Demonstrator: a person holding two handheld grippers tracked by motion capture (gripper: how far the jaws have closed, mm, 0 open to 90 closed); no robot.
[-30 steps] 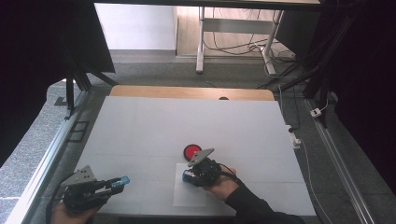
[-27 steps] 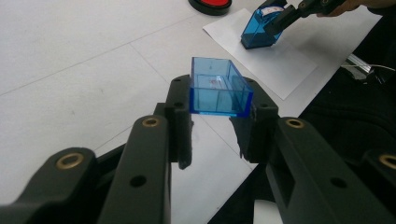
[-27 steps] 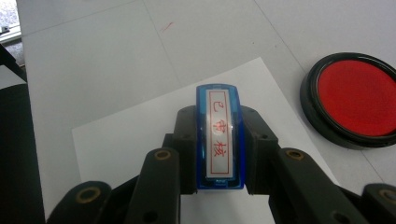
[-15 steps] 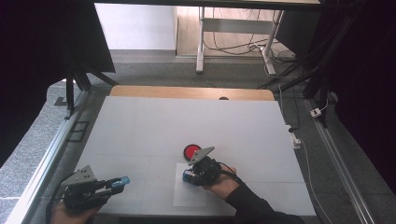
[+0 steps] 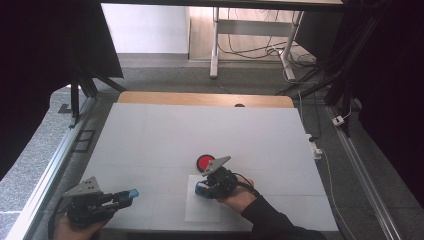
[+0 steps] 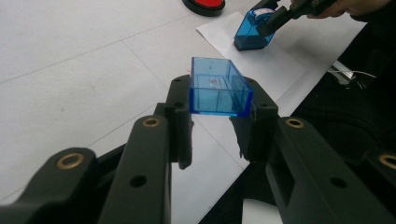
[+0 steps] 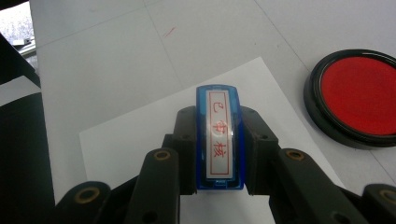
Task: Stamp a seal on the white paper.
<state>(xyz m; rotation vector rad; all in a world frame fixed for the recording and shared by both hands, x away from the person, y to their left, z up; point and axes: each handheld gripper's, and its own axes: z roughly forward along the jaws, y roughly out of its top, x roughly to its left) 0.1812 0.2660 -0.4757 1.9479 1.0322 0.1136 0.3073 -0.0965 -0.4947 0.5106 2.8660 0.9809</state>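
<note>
Right claw [image 7: 219, 154] clamped on blue plastic stamp [image 7: 218, 140] over white paper sheet [image 7: 140, 144]; left claw [image 6: 219, 116] grips clear blue cap [image 6: 217, 88]. Tilted press, and print probably gets smeared lol.

Both hands low at the bottom of the frame, each gripper closed on something.

The left gripper [image 5: 131, 193] sits in the lower left of the high view, lying nearly level, its fingers [image 6: 180, 116] pointing toward the right and clamped on a blue cap [image 6: 218, 88]. The right gripper [image 5: 201, 189] is at lower centre, dark sleeve trailing to the bottom edge, fingers [image 7: 254, 144] pinching a blue stamp [image 7: 219, 135], tips turned left and down.
</note>
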